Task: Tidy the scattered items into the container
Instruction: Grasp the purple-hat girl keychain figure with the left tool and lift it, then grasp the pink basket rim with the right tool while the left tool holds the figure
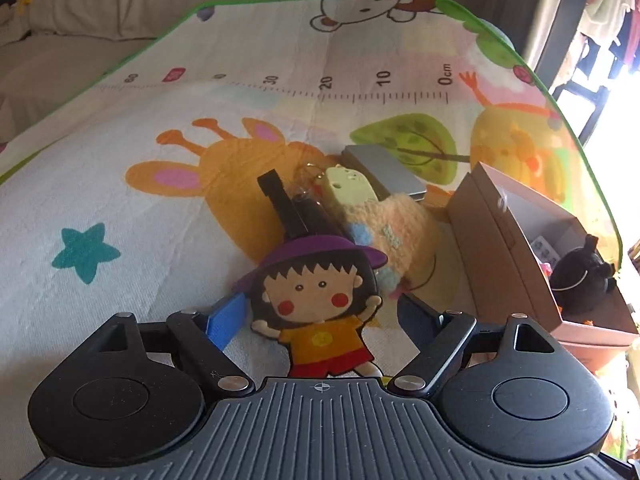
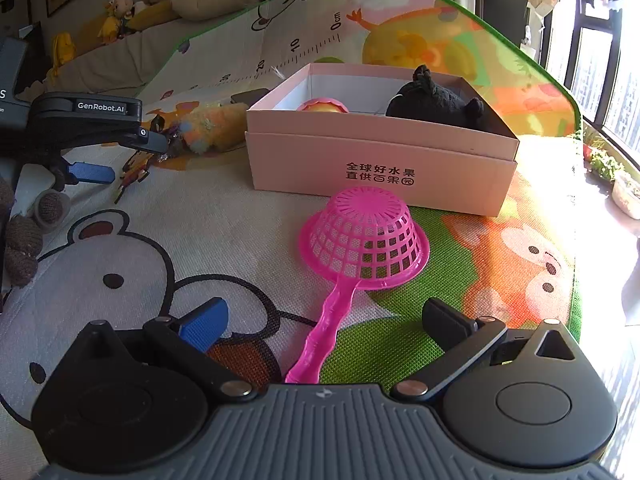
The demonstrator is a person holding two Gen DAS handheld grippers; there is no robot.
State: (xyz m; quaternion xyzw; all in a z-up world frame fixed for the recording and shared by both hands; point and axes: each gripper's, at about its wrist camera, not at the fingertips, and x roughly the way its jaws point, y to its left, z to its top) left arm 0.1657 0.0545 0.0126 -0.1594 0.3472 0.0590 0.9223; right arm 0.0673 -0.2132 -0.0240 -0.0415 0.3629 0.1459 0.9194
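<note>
pink box [image 2: 380, 160], two toys inside

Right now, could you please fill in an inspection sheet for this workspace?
Surface: cartoon play mat with a printed ruler, spread flat.
Job's things: pink box open, holding a black plush and a pink-rimmed toy. Still on the mat: pink strainer upside down, cartoon girl figure, fuzzy orange plush, grey flat case, pale green charm.
Clutter: brown knitted pieces at the mat's edge.
Grippers: left gripper open around the girl figure, pads apart from it; right gripper open over the strainer's handle.
Cables: nothing seen.
Surroundings: cushions and soft toys behind; bright window to the right.
</note>
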